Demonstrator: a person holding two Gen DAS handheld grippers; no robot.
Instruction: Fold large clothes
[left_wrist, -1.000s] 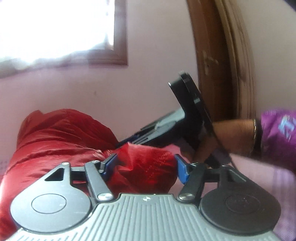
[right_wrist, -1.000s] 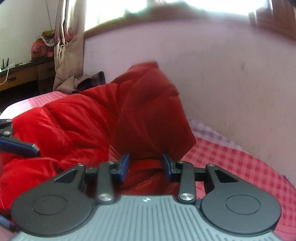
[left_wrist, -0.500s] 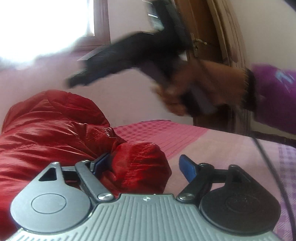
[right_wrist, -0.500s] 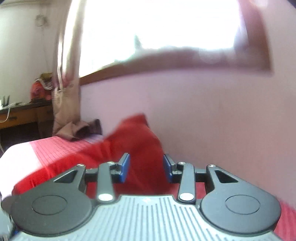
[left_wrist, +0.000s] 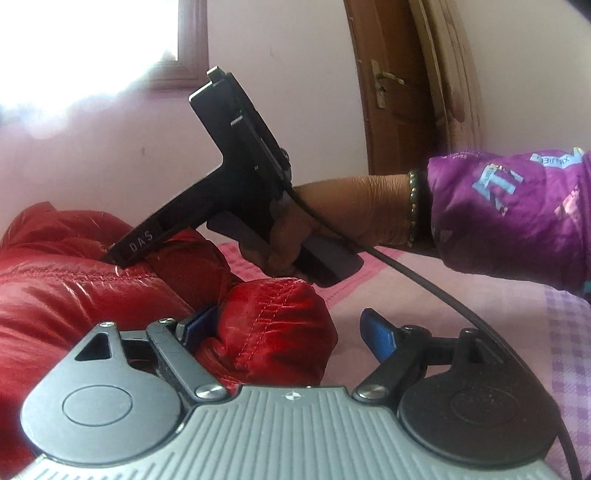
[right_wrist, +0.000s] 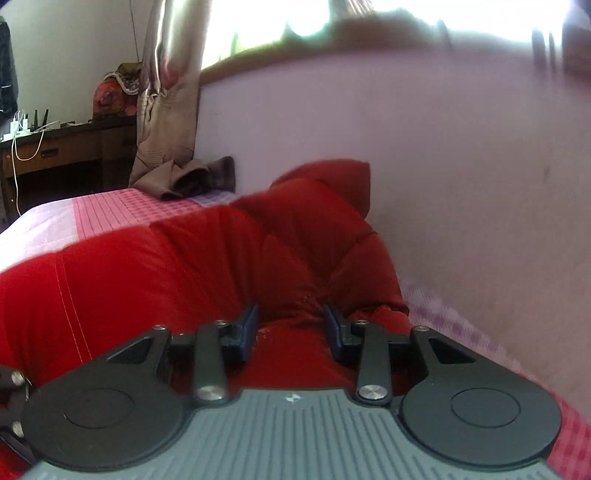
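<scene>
The left gripper (left_wrist: 291, 332) at lower centre stands released, a bulge of the puffy red quilted jacket (left_wrist: 92, 295) between its blue pads. The right gripper (right_wrist: 291, 326) is closing, jacket fabric between its pads; whether they pinch it I cannot tell. The jacket fills the left and centre on the pink checked bedsheet (left_wrist: 480, 314).

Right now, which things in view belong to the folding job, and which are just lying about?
Part of the job:
red puffer jacket
left gripper
right gripper
bed

Lying about:
brown cloth at the bed's far end
desk with cables
</scene>
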